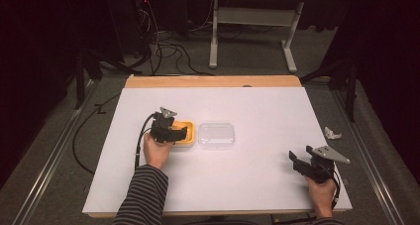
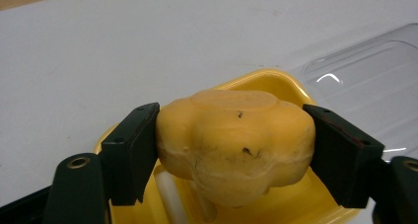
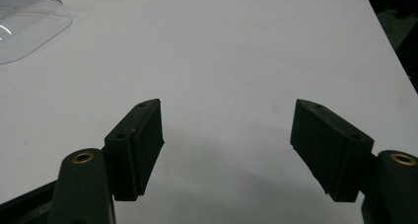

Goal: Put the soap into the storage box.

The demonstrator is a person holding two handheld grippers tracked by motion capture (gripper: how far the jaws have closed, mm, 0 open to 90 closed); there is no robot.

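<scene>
My left gripper is shut on a lumpy yellow-orange piece like a soft toy food item, held just above a yellow container. In the high view that left gripper sits over the yellow container at the table's left middle. A clear plastic lid lies right beside the container; the same clear lid shows in the left gripper view. My right gripper stands open near the front right corner. In the right gripper view my right gripper has nothing between its jaws.
The white table top has a wooden strip along its far edge. A crumpled white scrap lies off the right edge. A white table frame and cables stand on the floor beyond.
</scene>
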